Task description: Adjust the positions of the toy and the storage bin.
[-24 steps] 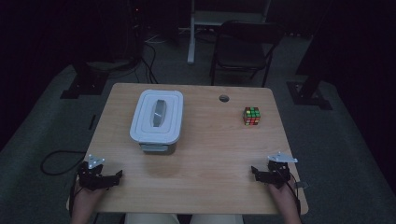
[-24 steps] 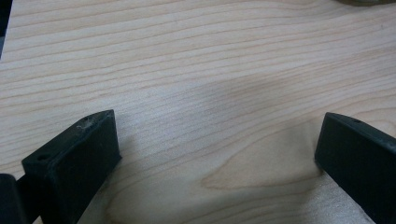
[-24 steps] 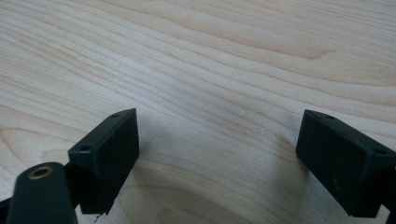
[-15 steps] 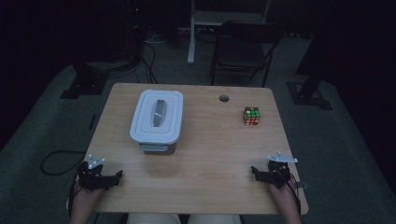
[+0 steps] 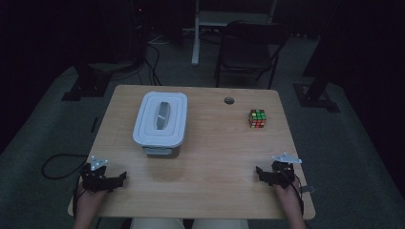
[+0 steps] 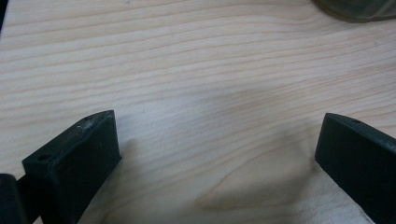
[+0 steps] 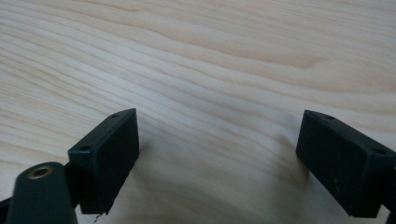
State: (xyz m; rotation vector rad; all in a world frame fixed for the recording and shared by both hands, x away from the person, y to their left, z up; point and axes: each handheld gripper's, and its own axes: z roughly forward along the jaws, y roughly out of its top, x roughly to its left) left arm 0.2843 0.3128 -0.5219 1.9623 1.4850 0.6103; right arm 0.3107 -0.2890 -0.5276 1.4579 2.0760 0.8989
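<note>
Resting on table [image 5: 210, 157]: two grippers, left gripper [image 5: 107, 180] and right gripper [image 5: 268, 175], spread, empty; one box [image 5: 160, 119], one cube [image 5: 257, 118].

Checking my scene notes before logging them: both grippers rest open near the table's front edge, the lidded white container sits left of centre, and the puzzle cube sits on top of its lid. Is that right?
Not quite. The puzzle cube is not on the lid; it stands on the table, apart from the lidded white container, toward the right side, as the high view shows. The rest holds: the left gripper and the right gripper are open near the front edge.
</note>
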